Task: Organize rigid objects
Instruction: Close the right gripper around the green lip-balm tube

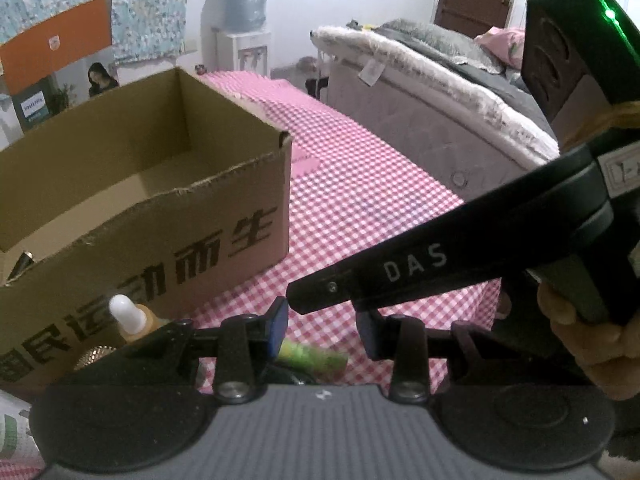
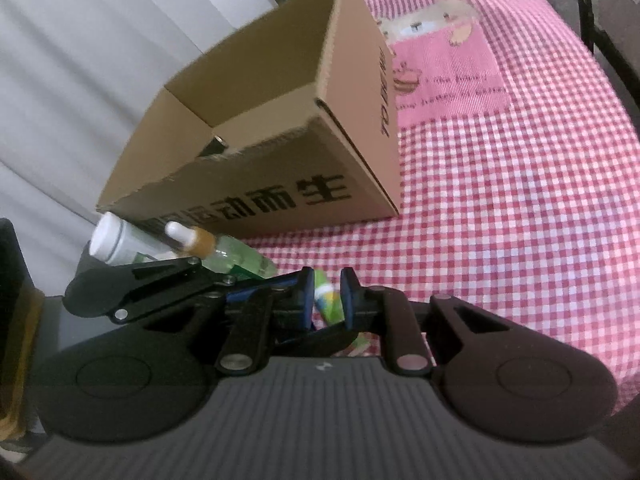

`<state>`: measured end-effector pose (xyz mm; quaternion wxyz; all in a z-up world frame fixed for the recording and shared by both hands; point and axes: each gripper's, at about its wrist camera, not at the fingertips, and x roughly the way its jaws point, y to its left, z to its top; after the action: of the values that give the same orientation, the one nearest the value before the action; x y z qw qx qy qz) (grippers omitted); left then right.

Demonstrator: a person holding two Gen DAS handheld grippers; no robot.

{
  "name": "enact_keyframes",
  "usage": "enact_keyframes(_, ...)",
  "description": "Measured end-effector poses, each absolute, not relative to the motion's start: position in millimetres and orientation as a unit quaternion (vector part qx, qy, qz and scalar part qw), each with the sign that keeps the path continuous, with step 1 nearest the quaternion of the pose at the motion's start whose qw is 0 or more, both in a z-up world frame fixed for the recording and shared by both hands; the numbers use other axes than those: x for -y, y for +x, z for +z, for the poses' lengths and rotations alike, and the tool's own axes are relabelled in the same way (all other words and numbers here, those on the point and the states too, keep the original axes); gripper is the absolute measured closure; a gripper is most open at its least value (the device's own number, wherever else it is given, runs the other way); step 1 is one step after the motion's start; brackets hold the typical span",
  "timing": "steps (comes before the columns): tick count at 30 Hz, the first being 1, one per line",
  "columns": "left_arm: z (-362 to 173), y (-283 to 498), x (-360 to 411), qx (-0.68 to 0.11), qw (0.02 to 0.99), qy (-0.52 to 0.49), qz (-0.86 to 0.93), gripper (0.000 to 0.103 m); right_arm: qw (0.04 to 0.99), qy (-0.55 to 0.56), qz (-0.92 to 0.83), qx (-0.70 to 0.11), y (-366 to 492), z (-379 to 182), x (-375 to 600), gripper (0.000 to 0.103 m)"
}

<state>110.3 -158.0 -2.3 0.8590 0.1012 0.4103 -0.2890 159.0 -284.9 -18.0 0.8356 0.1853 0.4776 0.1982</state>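
Note:
An open cardboard box [image 1: 200,248] [image 2: 280,200] stands on the checked cloth, with a dark metal-tipped item [image 1: 24,260] in its near corner. In the right wrist view my right gripper [image 2: 327,300] is shut on a small green tube [image 2: 325,300]. Its black finger reaches in from the right in the left wrist view, just above my left gripper [image 1: 324,326]. That gripper is open, its pads apart, and the green tube [image 1: 316,354] shows below the gap. A dropper bottle [image 1: 128,316] [image 2: 196,240], a white bottle [image 2: 116,244] and a clear green bottle [image 2: 236,256] lie at the box's front.
The pink gingham cloth [image 1: 360,200] [image 2: 520,200] covers the table. A bed [image 1: 420,112] stands to the right and a water dispenser [image 1: 244,20] behind. A hand [image 1: 592,340] holds the right gripper. A gold cap [image 1: 96,354] lies by the dropper bottle.

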Motion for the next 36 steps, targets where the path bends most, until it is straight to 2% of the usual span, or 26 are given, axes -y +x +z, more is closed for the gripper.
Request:
enact_keyframes(11,-2.9,87.2,139.4,-0.426,0.847,0.090,-0.304,0.067,0.844,0.176,0.176,-0.476,157.1,-12.7,290.8,0.087)
enact_keyframes(21,-20.2,102.6,152.8,-0.458,0.833,0.089,-0.298,0.068,0.820,0.146,0.210,-0.512,170.5,-34.9,263.0,0.084)
enact_keyframes(30,-31.1,117.8,157.6,-0.479,0.825,0.088,-0.288,0.074,0.794,0.189,0.209,-0.539,180.1,-51.9,275.5,0.083)
enact_keyframes(36,-32.9,127.7,164.9,-0.473,0.828,0.090,-0.289,0.073,0.792,0.205,0.204,-0.538,181.3,-53.4,287.4,0.083)
